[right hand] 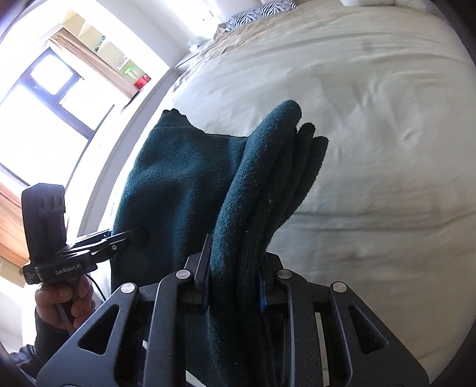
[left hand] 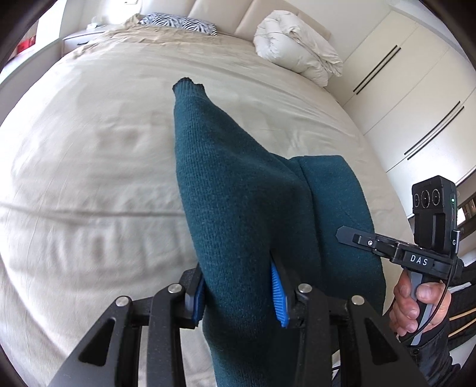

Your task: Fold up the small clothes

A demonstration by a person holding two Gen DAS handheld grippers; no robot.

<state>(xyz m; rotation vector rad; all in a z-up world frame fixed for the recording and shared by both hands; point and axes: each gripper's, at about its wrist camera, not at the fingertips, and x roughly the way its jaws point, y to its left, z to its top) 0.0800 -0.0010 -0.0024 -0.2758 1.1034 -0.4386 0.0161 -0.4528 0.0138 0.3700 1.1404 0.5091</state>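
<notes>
Close to the left wrist camera, the left gripper (left hand: 238, 294) pinches a thick fold of the dark green knit cloth (left hand: 226, 184) between its blue pads (left hand: 279, 300). The jaws are partly closed on it. Beside it, the right gripper (left hand: 342, 230) has "DAS" written in white on its black body, and a hand (left hand: 416, 303) holds its handle.

Close to the right wrist camera, the right gripper (right hand: 233, 285) squeezes several stacked layers of the same cloth (right hand: 184, 178), jaws nearly closed. Only this view shows "GenRobot.AI" on the left gripper (right hand: 139, 235).

The cloth hangs in the air above the beige bed (left hand: 89, 148).

Farther off, the left view alone shows a white rolled duvet (left hand: 294, 44) and wardrobe doors (left hand: 416, 89). The right view alone shows a bright window (right hand: 44, 89). Both show a zebra pillow (left hand: 181, 23).
</notes>
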